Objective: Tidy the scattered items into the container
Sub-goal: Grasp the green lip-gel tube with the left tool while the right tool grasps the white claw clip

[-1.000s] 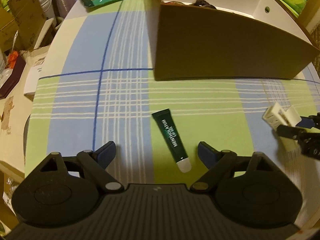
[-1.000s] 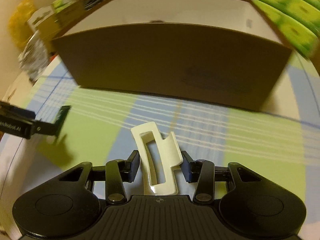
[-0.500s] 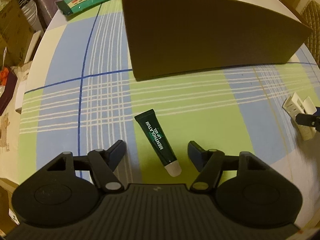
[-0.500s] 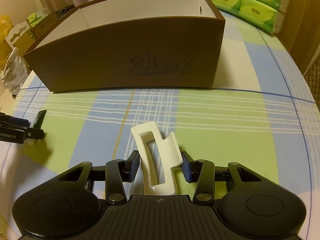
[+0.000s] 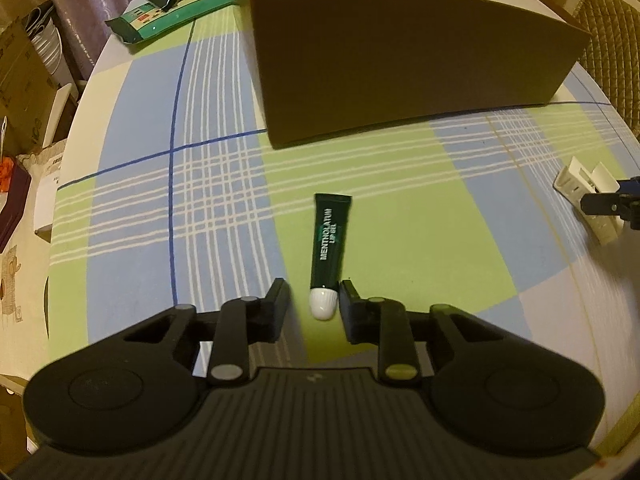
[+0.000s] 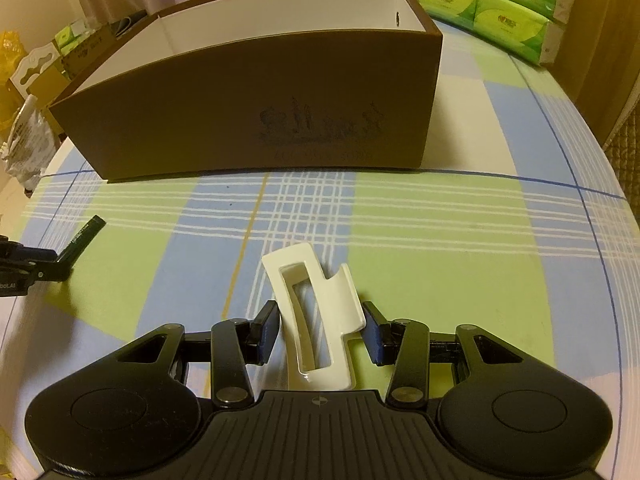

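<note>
My left gripper is closing around the lip gel tube at its cap end, pads not yet pressing. My right gripper clamps the white hair clip near the table's front edge, ready for the brown box.

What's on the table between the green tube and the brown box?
Nothing: in the left wrist view only bare checked cloth lies between the tube and the box.

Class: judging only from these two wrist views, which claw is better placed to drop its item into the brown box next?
Right. The right claw already clamps the white hair clip; the left claw is closing around the lip gel tube, near the brown box.
</note>
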Action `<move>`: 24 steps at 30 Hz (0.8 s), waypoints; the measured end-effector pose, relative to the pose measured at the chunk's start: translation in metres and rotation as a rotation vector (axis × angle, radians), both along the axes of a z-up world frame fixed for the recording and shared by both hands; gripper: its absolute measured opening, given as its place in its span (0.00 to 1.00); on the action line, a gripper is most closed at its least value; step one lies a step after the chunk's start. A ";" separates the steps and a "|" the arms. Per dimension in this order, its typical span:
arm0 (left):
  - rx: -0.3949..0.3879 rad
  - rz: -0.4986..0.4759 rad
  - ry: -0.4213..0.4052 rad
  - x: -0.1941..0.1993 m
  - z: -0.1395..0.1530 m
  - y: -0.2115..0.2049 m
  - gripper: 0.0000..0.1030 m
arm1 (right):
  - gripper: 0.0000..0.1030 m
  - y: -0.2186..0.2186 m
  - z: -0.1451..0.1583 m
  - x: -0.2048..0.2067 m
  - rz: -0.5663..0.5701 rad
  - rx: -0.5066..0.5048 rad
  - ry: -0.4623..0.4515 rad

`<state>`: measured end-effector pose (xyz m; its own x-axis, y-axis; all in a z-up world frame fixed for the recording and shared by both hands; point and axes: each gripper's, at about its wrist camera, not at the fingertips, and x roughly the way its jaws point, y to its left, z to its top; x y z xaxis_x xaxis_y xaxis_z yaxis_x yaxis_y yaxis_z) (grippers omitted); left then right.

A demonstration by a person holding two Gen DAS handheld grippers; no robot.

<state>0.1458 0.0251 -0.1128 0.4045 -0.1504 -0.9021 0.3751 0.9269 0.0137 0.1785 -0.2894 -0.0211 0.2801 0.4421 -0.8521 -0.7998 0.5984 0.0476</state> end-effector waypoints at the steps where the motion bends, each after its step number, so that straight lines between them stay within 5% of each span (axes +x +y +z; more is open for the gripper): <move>1: -0.001 -0.001 0.000 0.000 0.000 0.000 0.23 | 0.40 0.000 0.000 0.000 0.000 0.000 0.000; 8: -0.007 -0.043 -0.007 0.004 -0.001 -0.013 0.23 | 0.40 -0.004 0.001 -0.003 0.001 -0.003 -0.005; 11: -0.009 -0.068 -0.007 0.002 -0.001 -0.020 0.12 | 0.40 -0.006 0.002 -0.006 0.008 -0.006 -0.010; 15: -0.002 -0.079 -0.007 -0.004 0.000 -0.025 0.11 | 0.37 -0.009 0.002 -0.012 0.017 -0.014 -0.026; 24: -0.080 -0.054 0.013 -0.023 0.016 -0.017 0.11 | 0.37 -0.019 0.010 -0.018 0.017 0.015 -0.024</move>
